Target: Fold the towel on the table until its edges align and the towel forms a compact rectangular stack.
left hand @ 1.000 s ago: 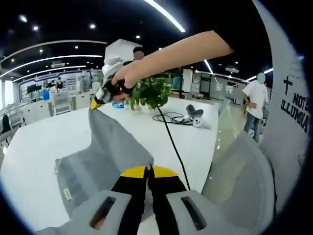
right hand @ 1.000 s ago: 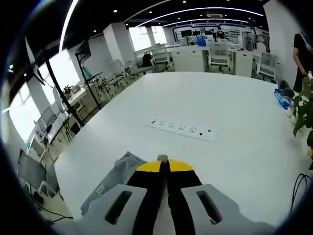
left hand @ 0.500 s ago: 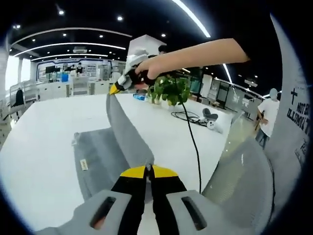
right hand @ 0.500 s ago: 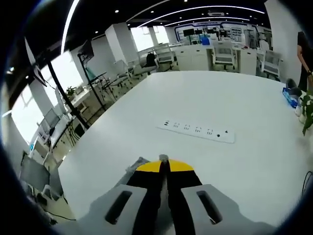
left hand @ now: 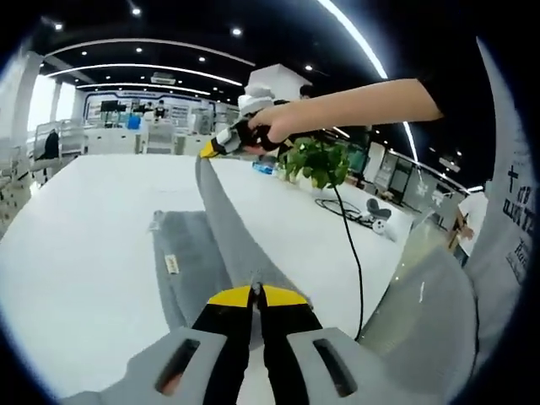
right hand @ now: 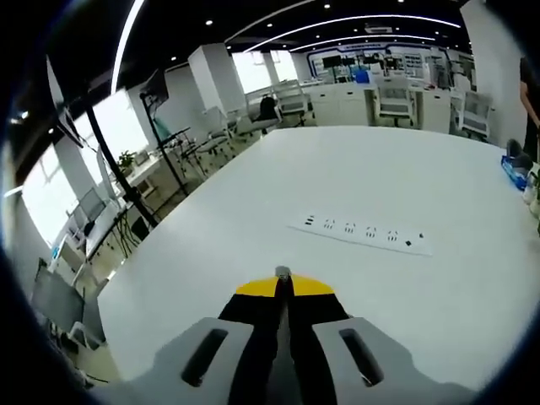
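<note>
Broadly, the white tabletop (left hand: 76, 253) spreads across the left and centre of the left gripper view, and it takes up the middle of the right gripper view as well, with office desks and chairs behind it at the top of that frame. On it, in the left gripper view, the grey towel (left hand: 190, 261) lies partly flat in the lower centre, a small label showing on its left part, while one long edge is pulled up into a taut strip that runs from the bottom centre up to the upper centre of the frame. At the bottom centre the left gripper (left hand: 256, 291) has its yellow-tipped jaws closed together on the near end of that strip. At the upper centre the right gripper (left hand: 211, 148), held in a person's hand (left hand: 274, 131) with a bare forearm reaching in from the upper right, pinches the far end of the strip, its jaws closed on the cloth. In the right gripper view the same gripper's jaws rise at the bottom centre, pressed together. A white power strip (right hand: 367, 234) lies flat on the tabletop right of centre in that view. A green potted plant (left hand: 319, 160) stands right of centre in the left gripper view, and a black cable (left hand: 354, 253) trails down from near it toward the lower right
</note>
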Available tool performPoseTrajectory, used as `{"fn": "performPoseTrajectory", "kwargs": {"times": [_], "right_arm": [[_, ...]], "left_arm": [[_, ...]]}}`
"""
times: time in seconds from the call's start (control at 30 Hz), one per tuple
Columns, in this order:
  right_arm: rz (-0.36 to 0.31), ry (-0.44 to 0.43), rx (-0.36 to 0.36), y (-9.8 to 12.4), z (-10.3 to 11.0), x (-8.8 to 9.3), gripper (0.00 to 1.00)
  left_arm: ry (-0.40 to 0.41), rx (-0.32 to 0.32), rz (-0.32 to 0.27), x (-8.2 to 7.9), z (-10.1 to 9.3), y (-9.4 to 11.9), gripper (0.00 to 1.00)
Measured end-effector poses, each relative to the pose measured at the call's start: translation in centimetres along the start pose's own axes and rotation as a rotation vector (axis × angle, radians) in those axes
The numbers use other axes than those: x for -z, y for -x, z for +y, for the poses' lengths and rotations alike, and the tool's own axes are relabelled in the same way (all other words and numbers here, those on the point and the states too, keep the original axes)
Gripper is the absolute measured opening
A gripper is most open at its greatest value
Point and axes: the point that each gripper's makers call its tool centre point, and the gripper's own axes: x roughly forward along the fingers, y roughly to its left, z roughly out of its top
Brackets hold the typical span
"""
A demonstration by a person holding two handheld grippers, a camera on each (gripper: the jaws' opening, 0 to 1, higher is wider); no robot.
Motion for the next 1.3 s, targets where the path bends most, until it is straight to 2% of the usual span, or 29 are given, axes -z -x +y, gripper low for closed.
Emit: {"fn": "performPoseTrajectory", "kwargs": {"times": [0.23,0.37,0.57,0.7,0.77,0.9,1.0,1.03,1.13,1.23,1.3], "right_arm": [[0.008,-0.010,-0.011,-2.4,0.9,1.4,0.01],[0.025,-0.001,-0.018,-3.8,1.6,2.0,0.01],[0.036,-0.017,-0.038,-5.4,2.4,2.4,0.01],[0.042,-0.021,-0.036,-6.1,2.6,2.7,0.01],[0.043,-0.028,-0.033,-6.3,2.7,3.0,0.01],[0.054,-0.037,-0.036,-7.0,2.7,3.5,0.01],[0.056,-0.035,-0.046,-7.5,3.0,3.8,0.01],[0.055,-0.034,-0.049,-7.9,3.1,4.0,0.01],[0.043,-0.081,-0.063,-8.8,3.1,4.6,0.01],[0.058,-0.080,-0.056,-9.8,2.6,5.7,0.01],[0.065,-0.075,-0.056,-10.2,2.6,6.1,0.01]], "left_arm": [[0.071,-0.044,0.032,2.5,1.7,0.2,0.03],[0.110,-0.051,0.029,3.2,2.2,0.3,0.03],[0.149,-0.081,0.054,4.7,3.6,0.4,0.03],[0.217,-0.127,0.025,5.0,4.5,0.7,0.03],[0.261,-0.134,-0.027,4.6,4.7,0.8,0.03],[0.275,-0.161,-0.033,5.1,5.1,1.1,0.03],[0.336,-0.183,-0.041,5.7,5.7,1.0,0.03],[0.380,-0.199,-0.046,6.0,5.9,0.9,0.03],[0.399,-0.243,-0.019,7.1,6.4,0.8,0.03],[0.422,-0.288,0.034,8.8,7.1,0.8,0.03],[0.430,-0.299,0.041,9.1,7.4,0.6,0.03]]}}
